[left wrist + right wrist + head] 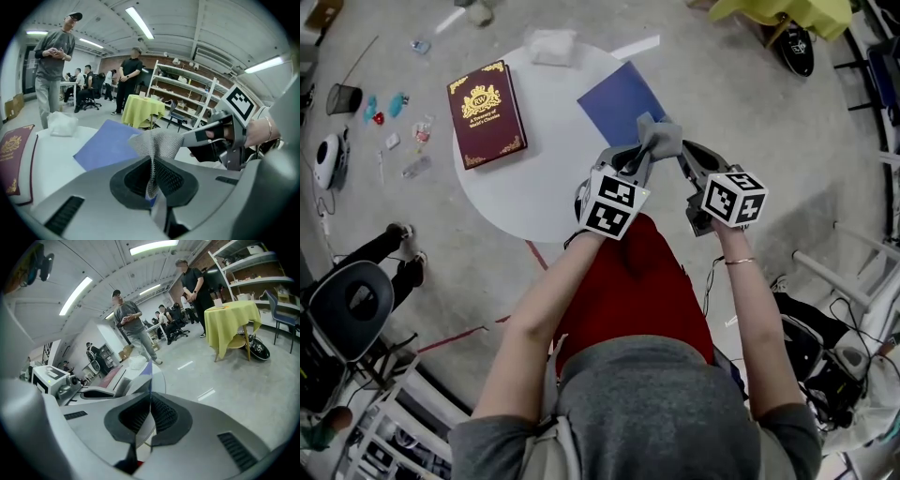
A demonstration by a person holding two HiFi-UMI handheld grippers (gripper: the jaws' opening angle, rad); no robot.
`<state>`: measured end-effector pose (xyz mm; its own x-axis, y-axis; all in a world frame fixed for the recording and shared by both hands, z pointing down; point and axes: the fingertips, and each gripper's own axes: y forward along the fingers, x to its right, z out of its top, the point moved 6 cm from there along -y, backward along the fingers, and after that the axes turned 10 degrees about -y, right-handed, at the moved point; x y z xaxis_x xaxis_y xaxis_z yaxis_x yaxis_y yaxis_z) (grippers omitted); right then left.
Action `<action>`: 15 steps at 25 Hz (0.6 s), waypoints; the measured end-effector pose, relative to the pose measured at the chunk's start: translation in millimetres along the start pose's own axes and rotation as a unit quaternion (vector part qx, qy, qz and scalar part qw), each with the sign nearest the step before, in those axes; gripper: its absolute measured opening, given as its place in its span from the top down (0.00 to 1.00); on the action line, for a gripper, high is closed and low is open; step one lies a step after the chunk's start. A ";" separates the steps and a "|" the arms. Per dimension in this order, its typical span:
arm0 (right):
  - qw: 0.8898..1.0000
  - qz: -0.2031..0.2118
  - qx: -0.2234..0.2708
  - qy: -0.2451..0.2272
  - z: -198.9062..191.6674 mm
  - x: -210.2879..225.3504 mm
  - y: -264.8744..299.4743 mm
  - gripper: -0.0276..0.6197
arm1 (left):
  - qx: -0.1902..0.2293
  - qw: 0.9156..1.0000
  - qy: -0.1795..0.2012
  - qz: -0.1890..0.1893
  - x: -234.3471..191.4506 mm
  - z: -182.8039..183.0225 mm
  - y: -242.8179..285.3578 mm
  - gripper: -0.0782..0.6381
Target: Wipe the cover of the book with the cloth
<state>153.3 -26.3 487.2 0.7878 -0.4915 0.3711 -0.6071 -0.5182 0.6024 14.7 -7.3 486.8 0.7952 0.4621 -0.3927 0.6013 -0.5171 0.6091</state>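
A maroon book with a gold crest lies shut on the left part of the round white table; its edge shows in the left gripper view. My left gripper is shut on a grey woven cloth, which stands up from the jaws above the table's near right edge, well apart from the book. My right gripper is just right of the cloth, its tip close to the cloth's edge. Its jaws are shut and I see nothing between them.
A blue sheet lies on the table's right side, beyond the cloth. A crumpled white bag sits at the far edge. A yellow-draped table, a chair, white racks and standing people surround the table.
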 end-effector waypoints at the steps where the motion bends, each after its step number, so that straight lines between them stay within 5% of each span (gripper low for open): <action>1: 1.000 0.000 0.001 0.001 0.0 0.0 0.0 0.91 | -0.008 1.000 0.005 0.000 1.2 -3.3 3.8 0.86; 15: 1.000 -0.005 -0.002 0.013 -4.0 2.3 2.6 0.91 | -0.088 0.995 0.032 0.036 -19.5 -26.2 29.9 0.86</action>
<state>154.0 -26.0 492.5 0.7966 -0.4681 0.3825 -0.5982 -0.5199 0.6098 15.1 -13.0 530.7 0.8255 0.4769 -0.3018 0.5154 -0.4193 0.7474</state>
